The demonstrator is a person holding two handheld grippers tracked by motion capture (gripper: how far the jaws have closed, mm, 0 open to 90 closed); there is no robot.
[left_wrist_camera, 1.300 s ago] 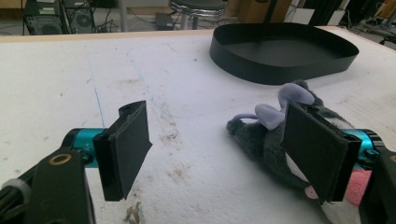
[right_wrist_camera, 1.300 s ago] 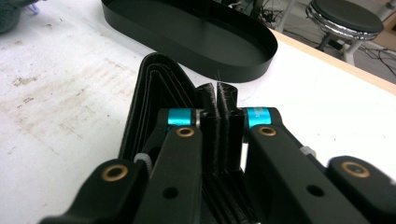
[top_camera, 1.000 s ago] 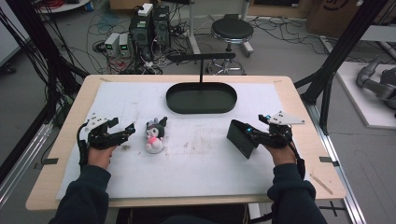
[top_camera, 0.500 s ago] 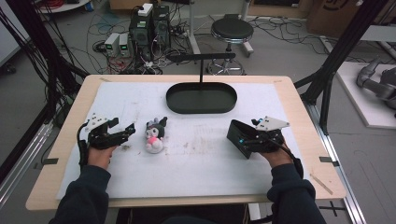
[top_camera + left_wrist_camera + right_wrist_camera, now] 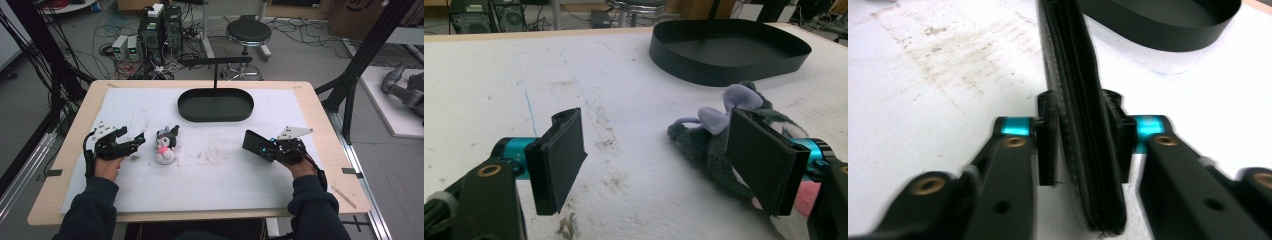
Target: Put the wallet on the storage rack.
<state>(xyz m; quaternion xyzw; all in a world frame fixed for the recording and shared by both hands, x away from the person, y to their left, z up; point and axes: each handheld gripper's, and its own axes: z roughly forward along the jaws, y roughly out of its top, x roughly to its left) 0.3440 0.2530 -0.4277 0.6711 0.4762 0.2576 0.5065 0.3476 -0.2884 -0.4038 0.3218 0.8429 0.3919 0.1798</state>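
Observation:
A black folded wallet (image 5: 253,142) stands on edge on the white mat at the right. My right gripper (image 5: 267,148) is shut on it; its jaws have just been closing, and in the right gripper view the pads (image 5: 1048,145) press both sides of the wallet (image 5: 1083,95). A grey plush toy (image 5: 165,144) with purple ears and a pink front lies at the left centre. My left gripper (image 5: 138,143) rests just left of it, open. In the left gripper view the plush toy (image 5: 719,145) lies partly behind the right jaw, and nothing sits in the left gripper's (image 5: 659,165) gap.
A black oval tray (image 5: 215,118) with a T-shaped stand sits at the far middle of the table; its wall (image 5: 724,70) is ahead of the left gripper and the tray (image 5: 1173,35) is just beyond the wallet. A stool, computers and cables are on the floor beyond.
The right gripper's jaws widened around the wallet and then closed onto it, with a slight roll of the hand. The left gripper and the plush toy have not moved.

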